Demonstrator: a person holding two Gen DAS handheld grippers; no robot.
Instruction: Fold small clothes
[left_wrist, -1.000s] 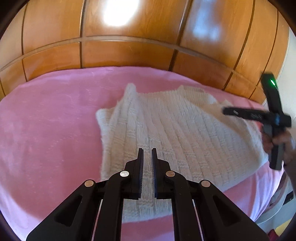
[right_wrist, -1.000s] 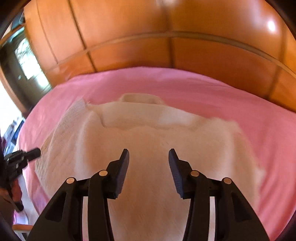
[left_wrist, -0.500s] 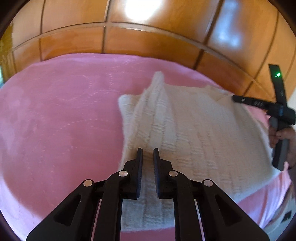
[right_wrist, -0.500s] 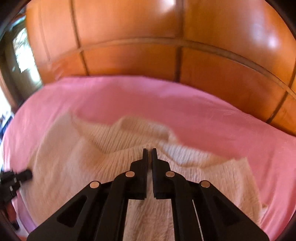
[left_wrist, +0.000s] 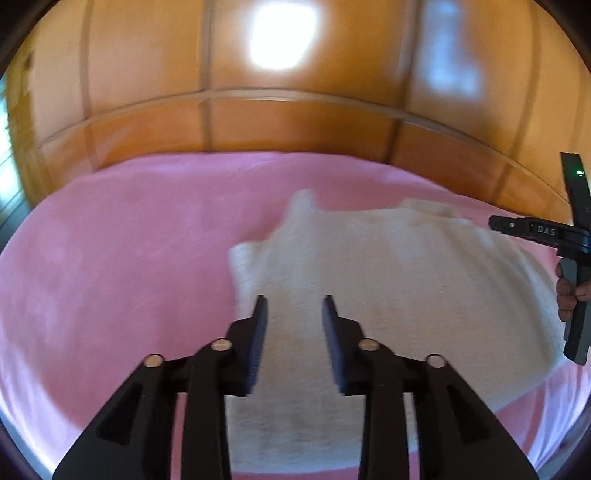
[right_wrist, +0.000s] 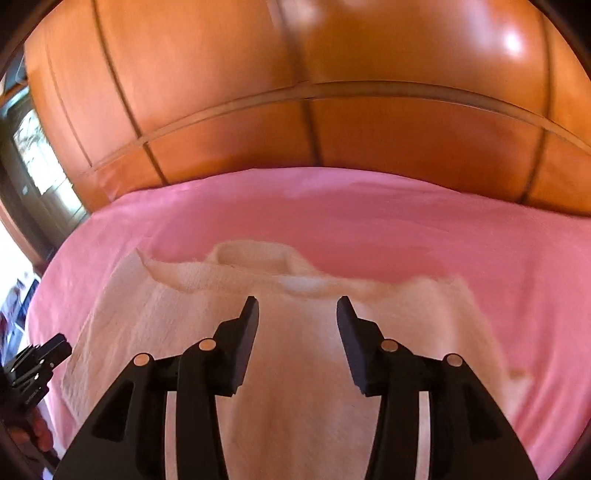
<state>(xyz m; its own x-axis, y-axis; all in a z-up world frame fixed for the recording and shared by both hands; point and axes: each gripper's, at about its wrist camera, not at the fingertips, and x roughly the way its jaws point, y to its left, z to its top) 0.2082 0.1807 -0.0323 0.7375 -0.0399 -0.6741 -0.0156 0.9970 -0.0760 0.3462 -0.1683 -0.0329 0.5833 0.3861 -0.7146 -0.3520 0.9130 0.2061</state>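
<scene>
A cream knitted sweater (left_wrist: 388, 280) lies spread flat on the pink bedcover (left_wrist: 122, 266), collar toward the far side. My left gripper (left_wrist: 291, 306) hovers over its near left part, jaws opening, nothing between them. In the right wrist view the sweater (right_wrist: 295, 369) fills the foreground, its folded collar edge (right_wrist: 255, 258) at the far side. Above the sweater's middle, my right gripper (right_wrist: 297, 306) has its jaws opening with no cloth between the pads. The right gripper's body (left_wrist: 576, 258) and the hand holding it show at the right edge of the left wrist view.
Glossy wooden wardrobe panels (right_wrist: 332, 110) stand right behind the bed. A window (right_wrist: 33, 155) lies at the far left. The left gripper's body (right_wrist: 33, 365) and a hand sit at the left edge of the right wrist view. Bare pink cover (right_wrist: 406, 221) surrounds the sweater.
Both grippers, shut half a second ago, now stand open. Each view has swung back, and the sweater lies flat as before.
</scene>
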